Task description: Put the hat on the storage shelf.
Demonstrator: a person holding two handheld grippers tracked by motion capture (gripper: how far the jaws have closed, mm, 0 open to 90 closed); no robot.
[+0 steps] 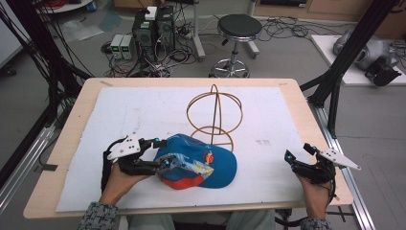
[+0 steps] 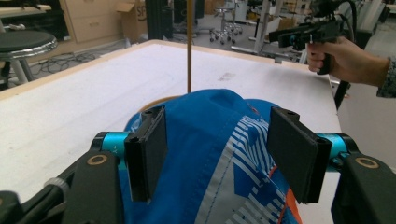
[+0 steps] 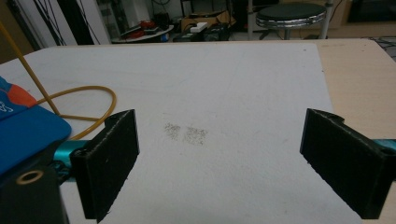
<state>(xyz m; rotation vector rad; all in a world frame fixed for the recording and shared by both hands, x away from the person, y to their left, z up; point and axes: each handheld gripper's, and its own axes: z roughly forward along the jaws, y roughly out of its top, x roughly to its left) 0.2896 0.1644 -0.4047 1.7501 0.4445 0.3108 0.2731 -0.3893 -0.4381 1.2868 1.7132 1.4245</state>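
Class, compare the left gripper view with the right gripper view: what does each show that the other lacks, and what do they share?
Left gripper view alone: the cap's blue crown between its open jaws, plus the person's hand holding the right gripper farther off. Right gripper view alone: a grey smudge on the sheet between its open jaws, and the cap's brim. Both share: the white sheet, the wire stand and a black stool.

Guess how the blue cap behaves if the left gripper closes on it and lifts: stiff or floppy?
Probably floppy: the cap is creased cloth bulging between the left gripper's open jaws, so the crown likely collapses when pinched. The flat brim looks stiffer and may hang down. Likely light; the fabric shouldn't slip much.
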